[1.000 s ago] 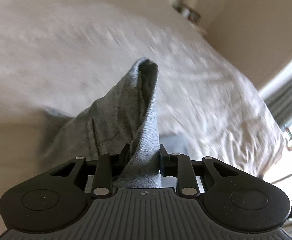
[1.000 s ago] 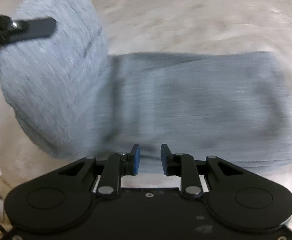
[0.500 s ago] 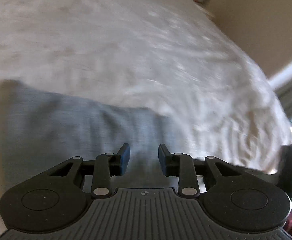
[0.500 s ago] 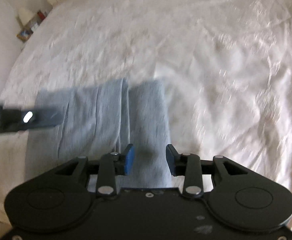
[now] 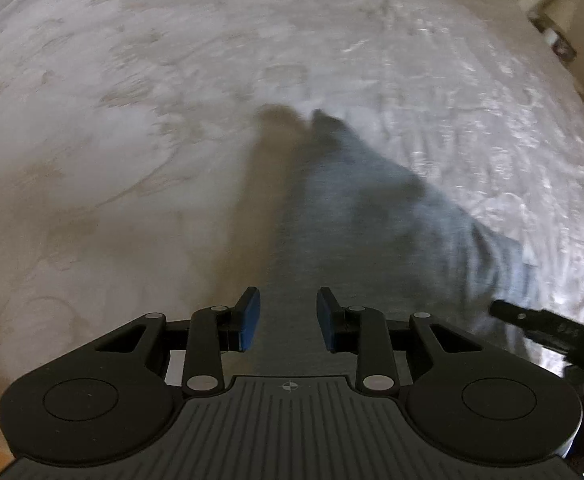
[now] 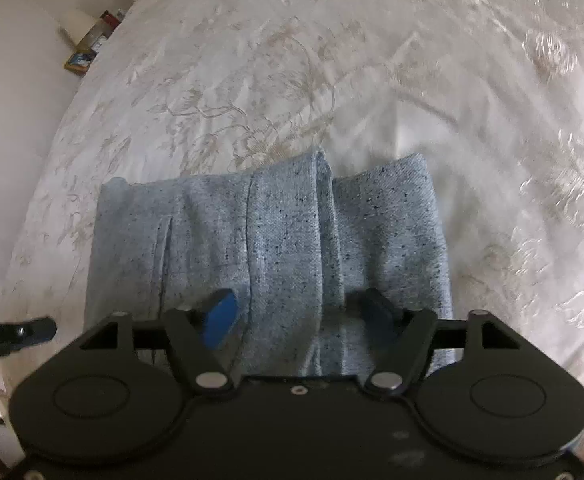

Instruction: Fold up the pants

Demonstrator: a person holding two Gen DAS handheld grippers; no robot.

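The grey speckled pants (image 6: 276, 236) lie folded into a compact rectangle on the white bedspread (image 6: 292, 80). My right gripper (image 6: 298, 308) is open wide just above their near edge, straddling a raised fold ridge. In the left wrist view the pants (image 5: 372, 216) are blurred and stretch away to the right. My left gripper (image 5: 288, 318) is open and empty over their near end. The right gripper's finger (image 5: 532, 320) shows at the right edge there. The left gripper's finger (image 6: 16, 330) shows at the left edge of the right wrist view.
The bedspread (image 5: 132, 120) has an embroidered floral pattern and covers the whole bed. Small items (image 6: 88, 44) sit by the wall at the bed's far left corner. A bedside object (image 5: 552, 32) shows at the top right of the left wrist view.
My left gripper let go of the lifted pant fabric and swung over the pants. My right gripper opened wider and settled over the folded stack.
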